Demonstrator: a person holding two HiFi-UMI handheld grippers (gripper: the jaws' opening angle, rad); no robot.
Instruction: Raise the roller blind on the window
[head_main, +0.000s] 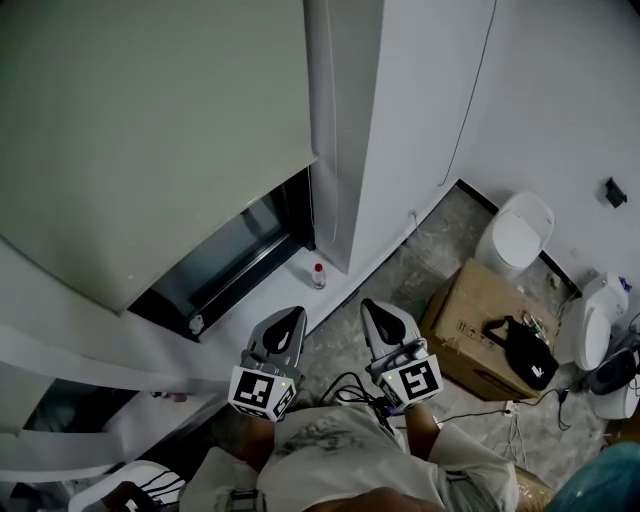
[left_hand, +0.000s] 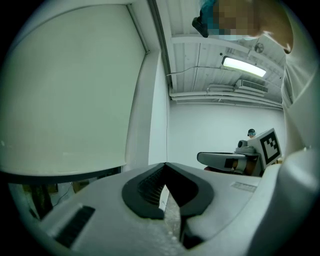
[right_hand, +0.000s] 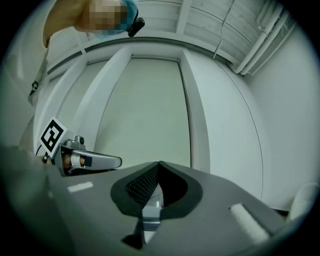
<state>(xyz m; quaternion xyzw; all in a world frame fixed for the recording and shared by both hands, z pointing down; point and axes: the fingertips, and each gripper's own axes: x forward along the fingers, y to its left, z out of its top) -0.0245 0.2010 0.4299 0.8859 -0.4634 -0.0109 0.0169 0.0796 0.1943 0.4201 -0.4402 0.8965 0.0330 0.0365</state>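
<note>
**A:** Starting at the left, where does the blind (head_main: 150, 130) hang?

**B:** Above and left of both claws, well apart from them. It covers most of the window (head_main: 240, 258). Only a dark strip of glass shows under its bottom edge, so I judge the raising is hardly begun.

**A:** And the left claw (head_main: 288, 322)?

**B:** Its tips are pressed together on nothing. It points level toward the window, close in front of the person's body. That looks like a waiting pose, since nothing to grip is within reach.

**A:** The right claw (head_main: 380, 318)?

**B:** The same: tips together, empty, level, just beside the left one. Held as a pair like that, either claw could go first.

**A:** What would they pull?

**B:** A thin cord (head_main: 468, 110) runs down the wall, above and right of the right claw. I can't tell whether it works the blind. If it does, the right claw is nearer, and it would have to spread before it could take hold.

**A:** Anything in the way?

**B:** A box (head_main: 465, 315) sits on the floor just right of the right claw, so stepping toward that wall means going round it.
</note>
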